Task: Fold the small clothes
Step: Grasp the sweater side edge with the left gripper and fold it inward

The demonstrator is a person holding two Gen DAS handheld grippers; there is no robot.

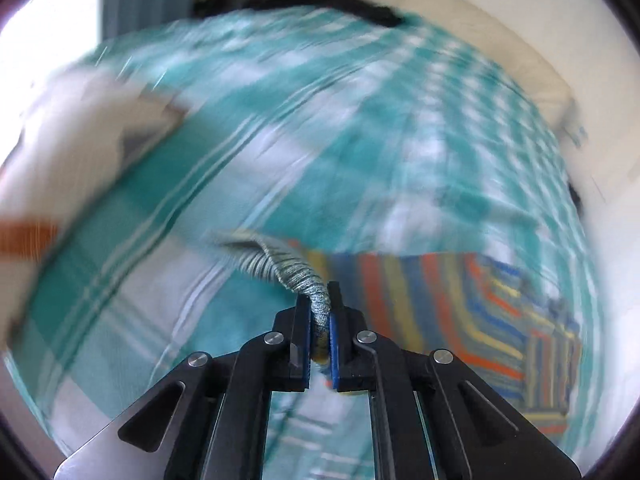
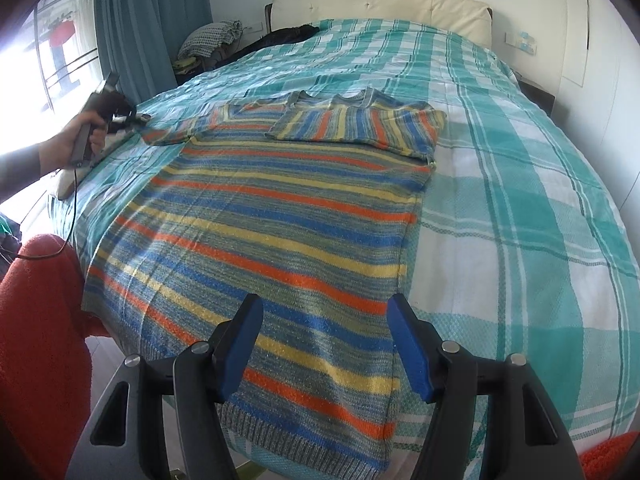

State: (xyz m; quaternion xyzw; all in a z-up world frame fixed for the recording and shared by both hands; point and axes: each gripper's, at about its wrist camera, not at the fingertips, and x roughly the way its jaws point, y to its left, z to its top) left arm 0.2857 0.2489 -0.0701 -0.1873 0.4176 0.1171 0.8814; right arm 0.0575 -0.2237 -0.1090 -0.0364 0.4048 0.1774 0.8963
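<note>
Item: striped sweater [image 2: 272, 216] lying flat on the bed [image 2: 520, 200], right sleeve [image 2: 360, 124] already folded across the chest, left gripper [image 1: 320, 320] pinching the left cuff [image 1: 308, 280] in narrow jaws, right gripper [image 2: 324, 344] hovering wide-jawed over the hem, body folds remaining.

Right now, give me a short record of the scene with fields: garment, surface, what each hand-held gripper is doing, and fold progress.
garment: striped sweater, lying flat
surface: bed with teal checked bedspread
left hand-held gripper: shut on the sweater's ribbed cuff, left sleeve end
right hand-held gripper: open, above the sweater's hem, holding nothing
fold progress: right sleeve already folded across the chest; left sleeve not yet folded in
image quality: left wrist view motion-blurred
</note>
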